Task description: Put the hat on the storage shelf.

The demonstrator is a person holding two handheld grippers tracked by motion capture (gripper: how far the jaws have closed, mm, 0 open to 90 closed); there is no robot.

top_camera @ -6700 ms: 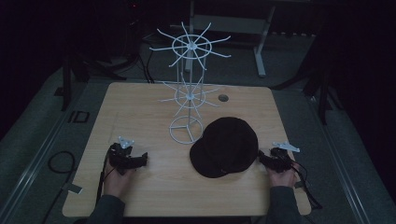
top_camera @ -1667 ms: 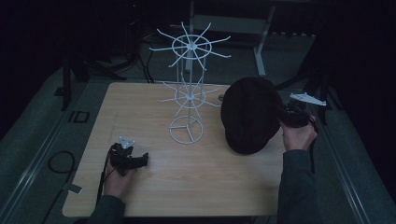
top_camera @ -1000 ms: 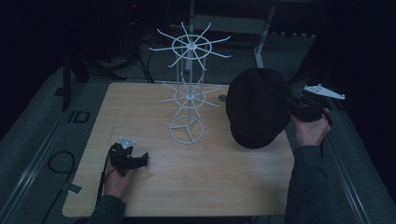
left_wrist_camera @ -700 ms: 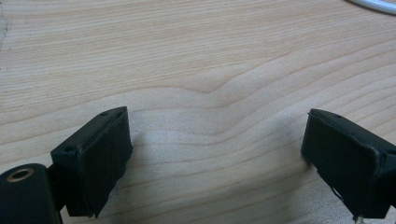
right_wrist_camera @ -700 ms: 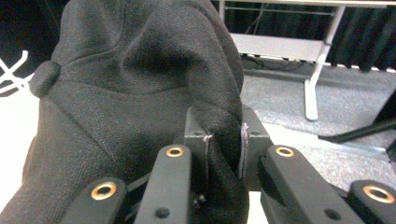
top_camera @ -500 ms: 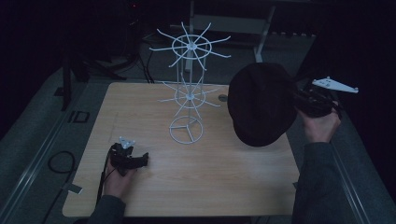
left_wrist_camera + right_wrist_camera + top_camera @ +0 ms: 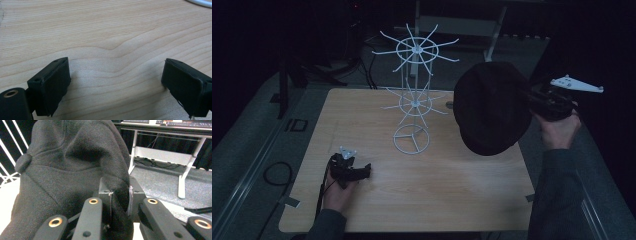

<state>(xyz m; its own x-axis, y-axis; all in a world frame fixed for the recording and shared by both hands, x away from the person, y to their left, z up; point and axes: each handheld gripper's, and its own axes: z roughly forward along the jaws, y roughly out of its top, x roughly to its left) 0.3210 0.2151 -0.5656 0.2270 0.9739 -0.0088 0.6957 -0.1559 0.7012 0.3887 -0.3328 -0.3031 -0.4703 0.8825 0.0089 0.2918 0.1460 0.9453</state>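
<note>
A black cap (image 7: pixel 492 110) hangs in the air over the table's right edge, its crown facing the white wire rack (image 7: pixel 414 95). My right gripper (image 7: pixel 532 102) is shut on the cap's edge, raised well above the table at the right. In the right gripper view a fold of the cap (image 7: pixel 75 170) is pinched between the jaws of that gripper (image 7: pixel 120 195). The rack stands upright at the table's middle, with two tiers of spokes and a ring base. My left gripper (image 7: pixel 364 170) rests low on the table at the front left, open, nothing between its pads (image 7: pixel 50 85).
The wooden table (image 7: pixel 462 185) has bare room in front of the rack. Beyond it are a dark floor, cables (image 7: pixel 362 70) and a white desk frame (image 7: pixel 492 30). A small round thing (image 7: pixel 449 105) lies behind the rack's right side.
My right gripper has lifted the cap off the table and carried it up and to the right, tilting it upright. The left gripper has stayed put.
</note>
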